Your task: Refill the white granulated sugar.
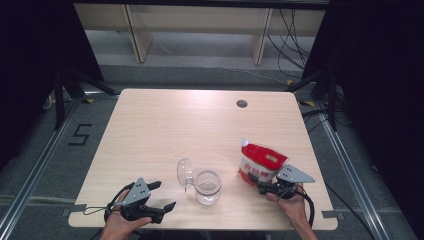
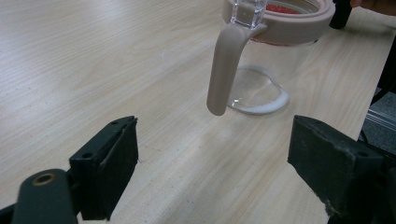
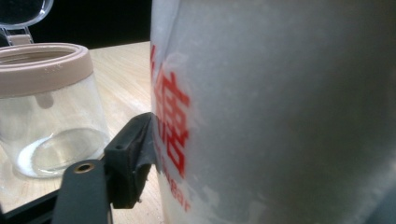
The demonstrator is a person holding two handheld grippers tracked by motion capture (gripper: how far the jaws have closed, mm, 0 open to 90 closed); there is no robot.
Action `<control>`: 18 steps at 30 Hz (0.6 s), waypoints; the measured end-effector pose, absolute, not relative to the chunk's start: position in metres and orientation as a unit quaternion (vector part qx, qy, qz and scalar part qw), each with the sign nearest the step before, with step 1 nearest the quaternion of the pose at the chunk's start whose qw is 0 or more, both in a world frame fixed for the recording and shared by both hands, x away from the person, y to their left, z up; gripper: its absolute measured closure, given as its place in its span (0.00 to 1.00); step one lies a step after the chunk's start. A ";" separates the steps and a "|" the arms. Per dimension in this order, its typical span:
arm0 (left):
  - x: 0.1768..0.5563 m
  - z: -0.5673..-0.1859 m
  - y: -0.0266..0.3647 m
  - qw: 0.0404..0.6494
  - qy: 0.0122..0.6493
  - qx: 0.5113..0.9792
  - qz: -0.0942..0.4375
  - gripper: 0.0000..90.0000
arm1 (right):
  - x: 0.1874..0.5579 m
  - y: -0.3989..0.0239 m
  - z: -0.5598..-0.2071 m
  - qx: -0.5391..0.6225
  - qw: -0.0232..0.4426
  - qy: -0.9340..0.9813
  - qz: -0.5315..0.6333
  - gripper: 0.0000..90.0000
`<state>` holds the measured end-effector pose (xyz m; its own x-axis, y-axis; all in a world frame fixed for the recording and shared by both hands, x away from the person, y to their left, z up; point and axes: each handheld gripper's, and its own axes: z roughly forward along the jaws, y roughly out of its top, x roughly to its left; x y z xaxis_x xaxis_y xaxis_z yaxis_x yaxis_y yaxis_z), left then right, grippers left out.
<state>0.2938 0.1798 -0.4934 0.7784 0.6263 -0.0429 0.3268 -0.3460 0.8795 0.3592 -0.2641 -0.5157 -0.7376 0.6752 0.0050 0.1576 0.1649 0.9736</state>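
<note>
Pale wood table (image 1: 165, 130); red-white sugar pouch (image 1: 261, 164) upright, red lettering.

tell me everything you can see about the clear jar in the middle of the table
The jar is clear, glass or plastic by its look, with a beige rim band and a beige handle hanging down its side. Its clear domed lid is hinged open, tilted back to one side. It stands upright on the wooden table near the front edge and looks empty. Nothing touches it: the left gripper points at it with open jaws, and the red-and-white bag stands apart on its other side.
</note>
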 end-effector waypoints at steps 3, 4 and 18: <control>0.294 -0.493 0.180 0.488 0.294 0.807 0.155 0.17 | 0.362 -0.265 -0.516 0.262 0.234 0.738 0.576 0.41; 0.294 -0.493 0.179 0.490 0.296 0.806 0.153 0.17 | 0.361 -0.265 -0.516 0.261 0.232 0.740 0.575 0.42; 0.294 -0.493 0.179 0.484 0.290 0.811 0.154 0.17 | 0.353 -0.260 -0.512 0.294 0.225 0.739 0.563 0.48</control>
<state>0.2935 0.1793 -0.4930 0.7840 0.6201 -0.0305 0.3211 -0.3629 0.8747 0.3532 -0.2601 -0.5118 -0.7265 0.6871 -0.0022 0.1809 0.1944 0.9641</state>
